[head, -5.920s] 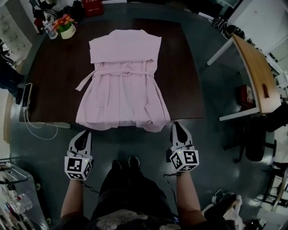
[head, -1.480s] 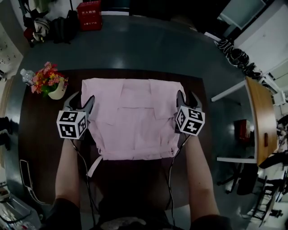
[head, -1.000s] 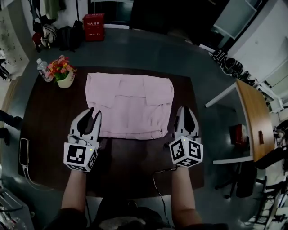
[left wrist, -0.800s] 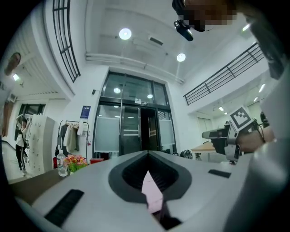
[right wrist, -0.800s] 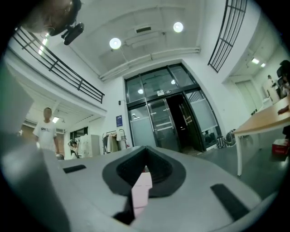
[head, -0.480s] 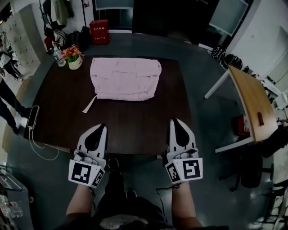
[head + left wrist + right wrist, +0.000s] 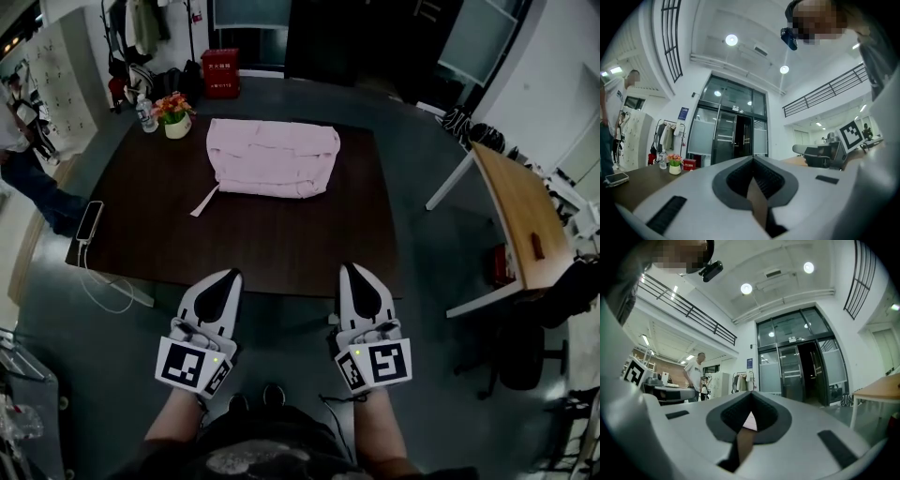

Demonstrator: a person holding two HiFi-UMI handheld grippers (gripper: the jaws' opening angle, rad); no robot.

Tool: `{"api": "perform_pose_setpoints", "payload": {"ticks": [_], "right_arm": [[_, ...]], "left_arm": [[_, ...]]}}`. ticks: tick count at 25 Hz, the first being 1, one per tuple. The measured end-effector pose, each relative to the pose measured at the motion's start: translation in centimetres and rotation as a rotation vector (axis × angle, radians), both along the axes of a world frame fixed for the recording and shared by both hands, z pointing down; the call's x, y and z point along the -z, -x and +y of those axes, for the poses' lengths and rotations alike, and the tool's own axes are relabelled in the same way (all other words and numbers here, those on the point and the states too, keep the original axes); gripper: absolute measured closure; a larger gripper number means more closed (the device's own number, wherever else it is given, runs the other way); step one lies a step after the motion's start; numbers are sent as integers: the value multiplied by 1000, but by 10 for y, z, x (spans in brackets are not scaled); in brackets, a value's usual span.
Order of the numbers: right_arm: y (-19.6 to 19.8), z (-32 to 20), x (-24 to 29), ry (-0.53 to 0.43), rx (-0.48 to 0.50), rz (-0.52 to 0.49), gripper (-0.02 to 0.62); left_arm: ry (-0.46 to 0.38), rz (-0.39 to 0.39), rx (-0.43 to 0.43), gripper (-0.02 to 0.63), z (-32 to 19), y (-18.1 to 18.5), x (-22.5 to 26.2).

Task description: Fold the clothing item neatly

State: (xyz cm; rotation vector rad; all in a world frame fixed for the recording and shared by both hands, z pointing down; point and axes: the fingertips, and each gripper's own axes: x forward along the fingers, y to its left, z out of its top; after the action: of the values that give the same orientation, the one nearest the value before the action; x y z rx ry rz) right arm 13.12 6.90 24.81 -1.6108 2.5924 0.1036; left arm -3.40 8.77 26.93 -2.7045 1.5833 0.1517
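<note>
By a second earlier both grippers had stood at the sides of the pink garment (image 7: 273,157) on the counter (image 7: 281,246); since then the person had stepped back. The left gripper (image 7: 228,277) and right gripper (image 7: 351,272) hung short of the counter's near edge. The garment lay well ahead of the fingers, folded into a compact rectangle, with a belt end (image 7: 204,201) trailing from its left corner. I judged the fold essentially finished, apart from that loose belt. The left gripper's fingers were pressed together with nothing between them, and the right gripper's fingers were likewise closed and empty.
</note>
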Motion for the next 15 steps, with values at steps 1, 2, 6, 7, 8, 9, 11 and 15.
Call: {"api": "perform_pose_setpoints", "payload": {"ticks": [1,2,6,7,8,9,11,15], "right_arm": [[6,7,-3,4,5,7,603],[13,14,-7,7,9,11,603],[38,36,-41,88,26,27,603],[42,42,-52,117,25,42,603],[46,49,-61,142,22,54,603],[50,56,-68,159,18,60,603],[55,66,-73,172,15,63,603],[65,76,-65,151,12,66,603]], "left_arm": [[8,-5,-2,595,7,1,-3],[18,-12,-5,595,13,3,-7],[78,-25,-18,595,33,15,-28],[90,-26,-22,595,39,19,-32],[99,-29,-27,595,45,23,-35],[104,-34,-32,595,50,26,-38],[108,-41,-39,595,58,32,-40],[107,-38,-41,595,67,43,-40]]}}
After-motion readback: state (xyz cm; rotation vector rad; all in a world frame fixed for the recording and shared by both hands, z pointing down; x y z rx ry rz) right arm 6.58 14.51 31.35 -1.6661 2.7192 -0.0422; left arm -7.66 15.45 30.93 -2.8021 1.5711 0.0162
